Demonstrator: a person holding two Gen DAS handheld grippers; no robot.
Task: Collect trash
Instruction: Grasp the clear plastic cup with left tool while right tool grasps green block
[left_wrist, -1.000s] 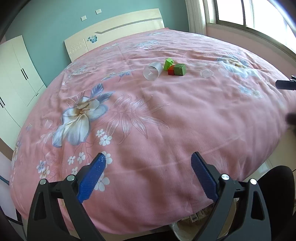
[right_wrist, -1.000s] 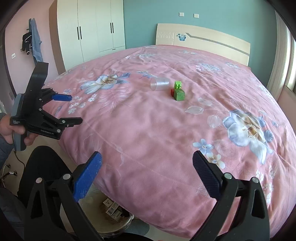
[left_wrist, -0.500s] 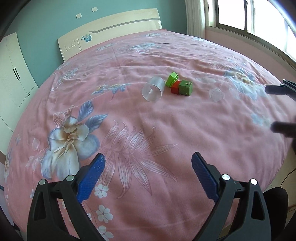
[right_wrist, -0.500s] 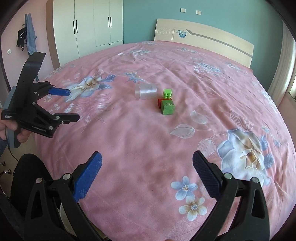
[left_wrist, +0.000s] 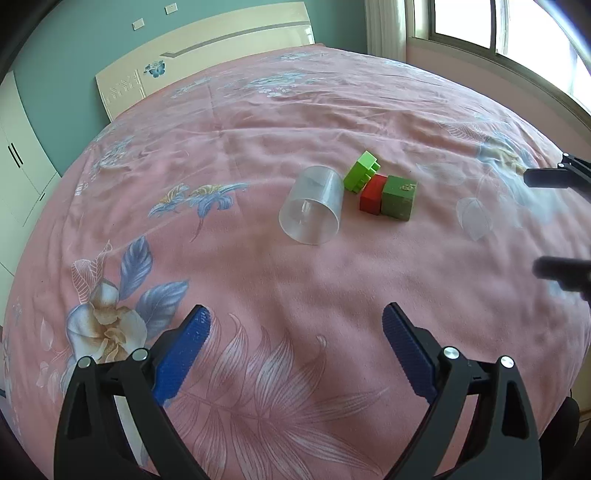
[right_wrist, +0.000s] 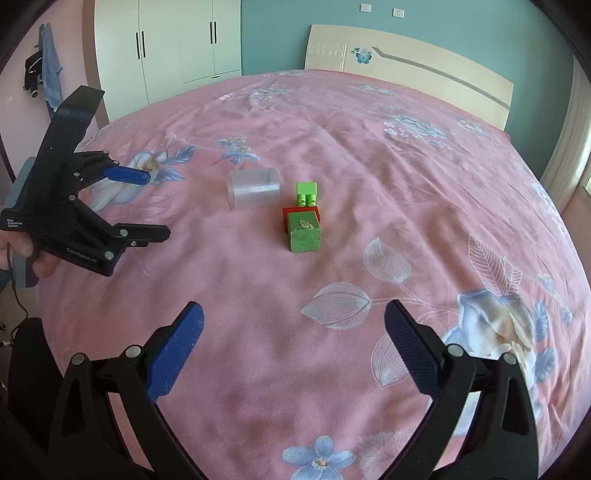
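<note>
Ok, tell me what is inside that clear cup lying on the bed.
Nothing shows inside the clear cup: it lies on its side on the pink blanket, mouth open, and only blanket shows through its wall. The spot beneath it is covered.

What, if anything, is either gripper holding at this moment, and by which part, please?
Nothing is held. The left gripper and right gripper are both open over the bedspread, short of the plastic cup and the blocks.

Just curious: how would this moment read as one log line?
left gripper: open, empty | right gripper: open, empty | clear cup: on its side on bed, untouched
</note>
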